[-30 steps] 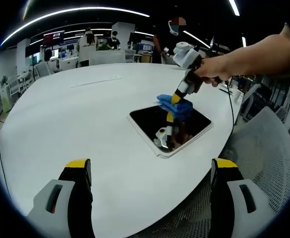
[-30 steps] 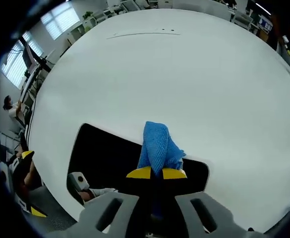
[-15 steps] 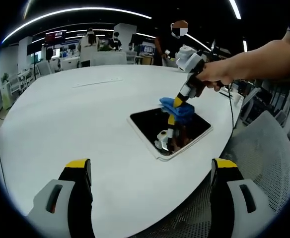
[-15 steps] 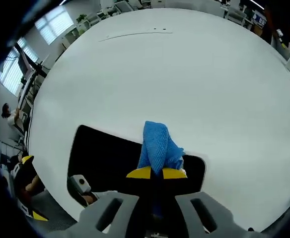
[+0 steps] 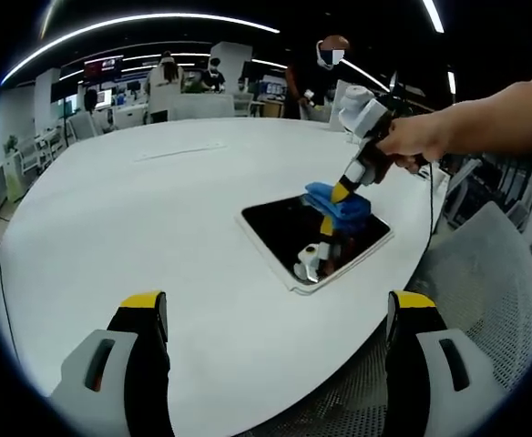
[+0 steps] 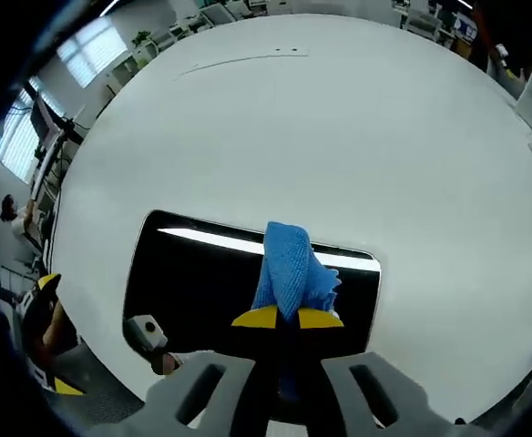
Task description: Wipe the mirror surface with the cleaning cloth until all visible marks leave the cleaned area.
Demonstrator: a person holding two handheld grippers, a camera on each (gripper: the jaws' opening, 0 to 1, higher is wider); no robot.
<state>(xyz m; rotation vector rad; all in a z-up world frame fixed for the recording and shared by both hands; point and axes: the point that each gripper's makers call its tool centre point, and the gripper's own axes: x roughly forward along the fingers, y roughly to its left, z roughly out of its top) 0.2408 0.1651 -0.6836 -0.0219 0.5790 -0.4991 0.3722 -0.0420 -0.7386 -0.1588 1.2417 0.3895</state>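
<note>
- A large round white table takes up most of the left gripper view, its top smooth and pale.
- A grey mesh chair stands just beside the table's near edge.
- Long curved light strips glow on a dark ceiling.
- Far behind the table are office desks with monitors, and people among them.
- In the right gripper view, bright windows line the far wall beyond the table.
- A thin seam with small holes runs across the far part of the tabletop.

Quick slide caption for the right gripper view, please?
Right gripper clamps the blue cloth against the dark mirror on a white table.
</note>
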